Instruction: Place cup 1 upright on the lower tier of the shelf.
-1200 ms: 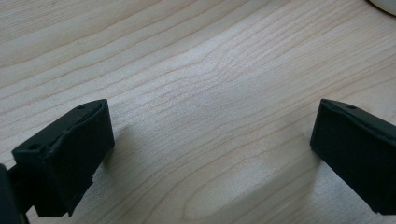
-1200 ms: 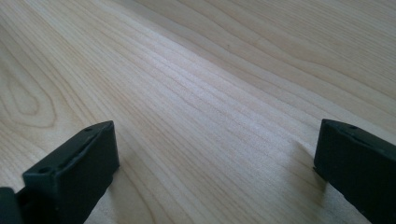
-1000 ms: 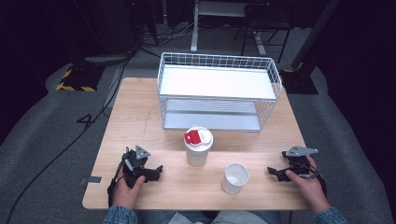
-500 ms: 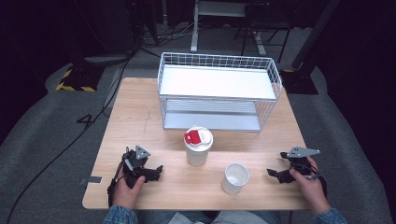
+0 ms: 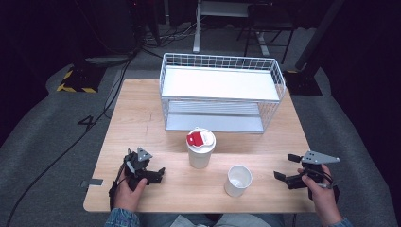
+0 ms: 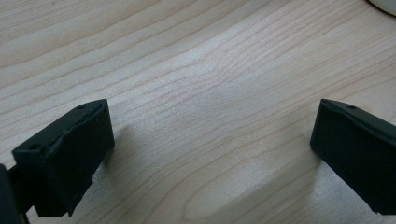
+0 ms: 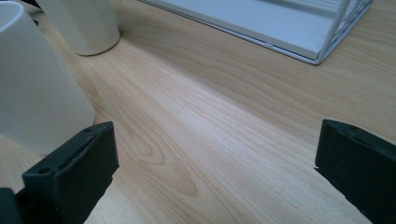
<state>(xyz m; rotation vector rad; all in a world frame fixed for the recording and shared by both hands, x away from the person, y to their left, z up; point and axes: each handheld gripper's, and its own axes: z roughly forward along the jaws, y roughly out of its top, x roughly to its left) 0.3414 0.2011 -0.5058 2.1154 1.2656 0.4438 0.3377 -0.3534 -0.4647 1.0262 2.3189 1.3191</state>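
1. White open cup (image 5: 238,179) is standing near the table's (image 5: 142,118) front edge, right of the lidded cup (image 5: 200,148) (red tab on top).
2. Approaching it level, jaws straddling its wall, looks wisest.
3. Right gripper (image 5: 289,171) is resting wide open, holding nothing, near the cup.
4. Left gripper (image 5: 153,174) is likewise gaping over bare wood.

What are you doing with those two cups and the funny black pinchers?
A person sits at a wooden table with a pincher tool in each hand. The left gripper and the right gripper both rest on the table, jaws wide open, holding nothing. Between them stand a cup with a lid and an open cup, which is closer to the right gripper. Behind the cups is a white wire basket shelf. Neither cup is being touched.
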